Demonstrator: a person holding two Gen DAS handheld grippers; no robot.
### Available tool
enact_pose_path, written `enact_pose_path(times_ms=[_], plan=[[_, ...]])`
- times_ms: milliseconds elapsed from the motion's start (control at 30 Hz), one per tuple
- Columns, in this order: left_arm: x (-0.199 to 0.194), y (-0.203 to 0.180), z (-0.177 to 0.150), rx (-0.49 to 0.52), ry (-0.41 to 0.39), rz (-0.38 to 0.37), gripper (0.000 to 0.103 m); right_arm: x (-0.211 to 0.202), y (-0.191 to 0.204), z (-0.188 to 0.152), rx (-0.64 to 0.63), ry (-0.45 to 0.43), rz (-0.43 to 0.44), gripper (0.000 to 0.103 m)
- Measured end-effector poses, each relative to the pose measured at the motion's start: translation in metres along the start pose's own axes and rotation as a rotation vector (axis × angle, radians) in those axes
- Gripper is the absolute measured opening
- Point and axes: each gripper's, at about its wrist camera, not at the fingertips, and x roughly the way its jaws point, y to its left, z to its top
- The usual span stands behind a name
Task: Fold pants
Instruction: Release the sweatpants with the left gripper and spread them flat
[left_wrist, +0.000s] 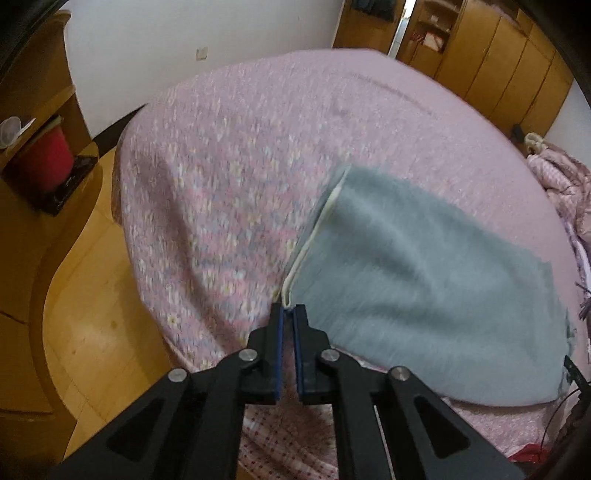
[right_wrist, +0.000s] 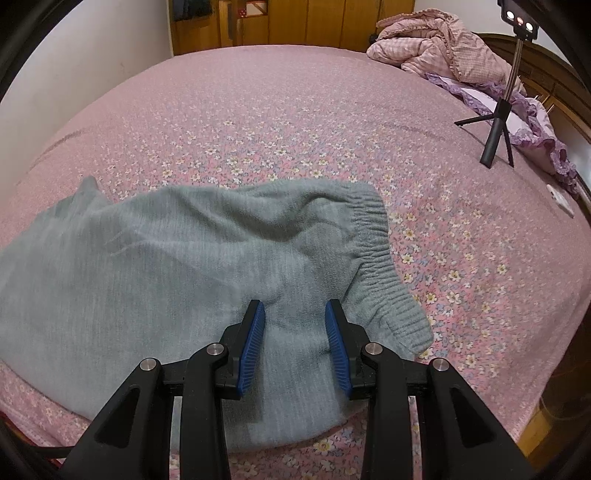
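Hand-held gripper (left_wrist: 289, 314) pinching grey-green pants (left_wrist: 424, 280)

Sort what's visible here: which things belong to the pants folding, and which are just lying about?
Part of the job:
- grey pants
- left gripper, shut on the pants' hem
- right gripper, open over the pants
- bed, the work surface

Lying about:
- crumpled pink quilt
- small tripod
- red bucket
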Motion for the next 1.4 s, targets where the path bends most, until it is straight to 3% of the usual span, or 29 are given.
enact_pose_path(times_ms=[300, 433, 633, 733, 1133, 1400], plan=[[-0.001, -0.025, 0.039, 0.171, -0.074, -0.074, 0.028, -0.011, 0.047, 0.018, -0.067, 0.002, 0.175, 0.036], [0.014, -0.041, 0.059, 0.248, -0.094, -0.078, 0.029, -0.003, 0.062, 0.015, -0.064, 0.04, 0.234, 0.036], [0.038, -0.045, 0.075, 0.315, -0.091, -0.056, 0.033, 0.009, 0.07, 0.006, -0.07, 0.066, 0.216, 0.036], [0.045, -0.043, 0.077, 0.315, -0.079, -0.08, 0.033, 0.012, 0.069, 0.006, -0.058, 0.072, 0.229, 0.037], [0.03, -0.049, 0.066, 0.371, -0.178, -0.069, 0.033, 0.011, 0.067, 0.004, -0.044, 0.059, 0.242, 0.038], [0.046, -0.061, 0.069, 0.41, -0.121, -0.044, 0.031, 0.011, 0.067, 0.004, -0.044, 0.058, 0.241, 0.038]])
